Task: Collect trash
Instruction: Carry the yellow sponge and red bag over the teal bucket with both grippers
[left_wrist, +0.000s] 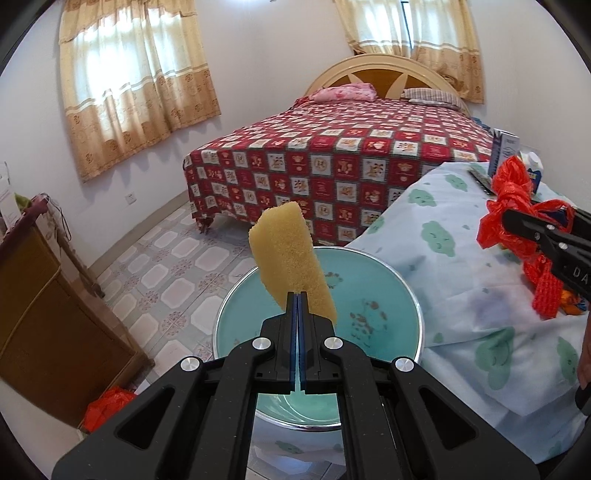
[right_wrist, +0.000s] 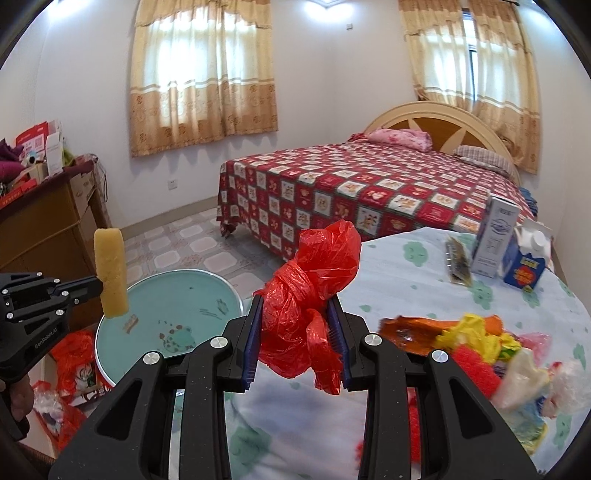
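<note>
A porous yellow sponge (left_wrist: 291, 264) stands tilted above the teal basin (left_wrist: 388, 295), pinched in the left gripper (left_wrist: 297, 295), while the right gripper (right_wrist: 299, 332) clamps a crumpled, seemingly knotted red plastic bag (right_wrist: 314, 295) over the table (right_wrist: 406, 266).

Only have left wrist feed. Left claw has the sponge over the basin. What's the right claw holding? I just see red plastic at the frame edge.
Observer: The right claw is shut on a knotted red plastic bag, held between both pads above the table's cloud-print cloth.
Operator: More trash left on the table?
Observer: Yes, a loose pile of wrappers lies to the right of that claw: yellow, orange, red and clear pieces.
Operator: Anything farther back?
Observer: A white carton and a blue carton stand upright at the far edge, with a dark flat packet lying to their left.
Operator: Sponge really over the basin?
Observer: Yes. The left claw grips the yellow sponge upright above the teal basin's near-left rim.
</note>
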